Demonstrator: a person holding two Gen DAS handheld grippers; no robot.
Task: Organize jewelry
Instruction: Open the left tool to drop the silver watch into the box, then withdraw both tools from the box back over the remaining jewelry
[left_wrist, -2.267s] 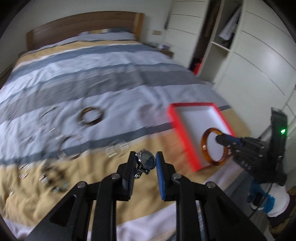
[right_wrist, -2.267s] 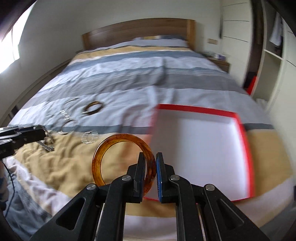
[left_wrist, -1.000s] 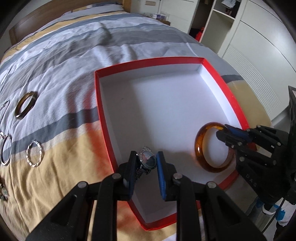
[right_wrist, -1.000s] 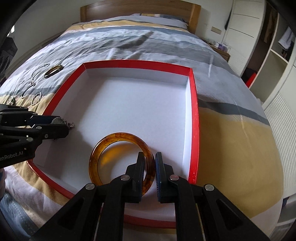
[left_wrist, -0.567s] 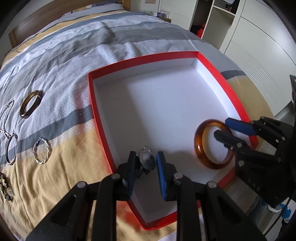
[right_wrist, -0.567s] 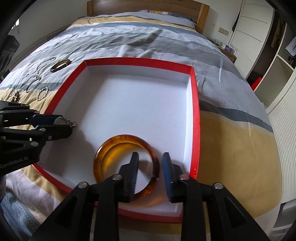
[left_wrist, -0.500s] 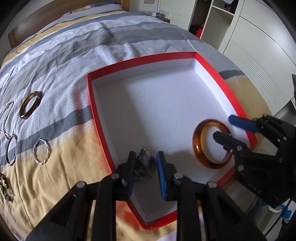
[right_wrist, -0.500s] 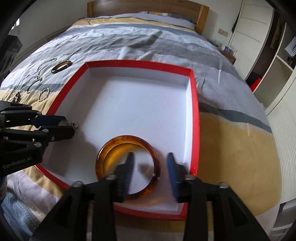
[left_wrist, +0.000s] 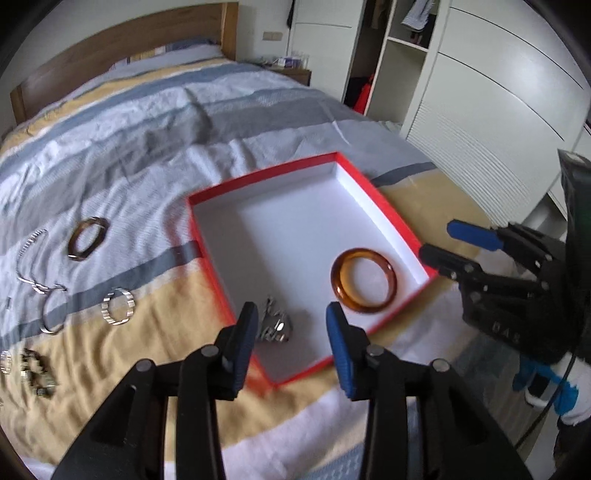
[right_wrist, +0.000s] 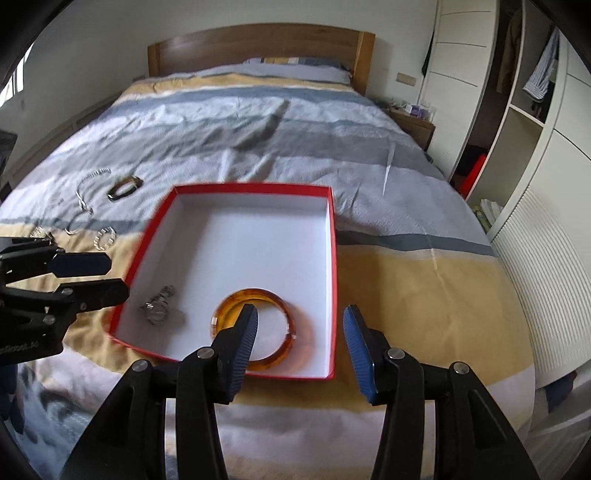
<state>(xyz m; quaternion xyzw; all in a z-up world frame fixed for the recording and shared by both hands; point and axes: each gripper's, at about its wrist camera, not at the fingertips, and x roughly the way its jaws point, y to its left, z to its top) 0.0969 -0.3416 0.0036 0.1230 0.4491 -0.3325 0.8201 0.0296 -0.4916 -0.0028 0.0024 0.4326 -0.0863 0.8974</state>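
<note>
A red box (left_wrist: 207, 254) (right_wrist: 334, 236) with a white inside lies on the striped bed cover. In it rest a silver watch (left_wrist: 274, 325) (right_wrist: 159, 306) near the front left corner and an amber bangle (left_wrist: 364, 280) (right_wrist: 284, 328) at the front right. My left gripper (left_wrist: 291, 332) (right_wrist: 96, 278) hangs above the watch, jaws opening, nothing between them. My right gripper (right_wrist: 299, 332) (left_wrist: 443, 243) is raised over the bangle, jaws still opening, holding nothing.
Loose jewelry lies on the cover left of the box: a brown bangle (left_wrist: 86, 239) (right_wrist: 125, 188), a silver ribbed ring bracelet (left_wrist: 118, 307) (right_wrist: 104, 237), thin hoops (left_wrist: 54, 310) and a chain piece (left_wrist: 35, 371). White wardrobes (left_wrist: 491, 110) stand to the right.
Both grippers let go and lifted away from the box. The watch dropped from the left jaws onto the box floor; the bangle lies flat where the right jaws freed it.
</note>
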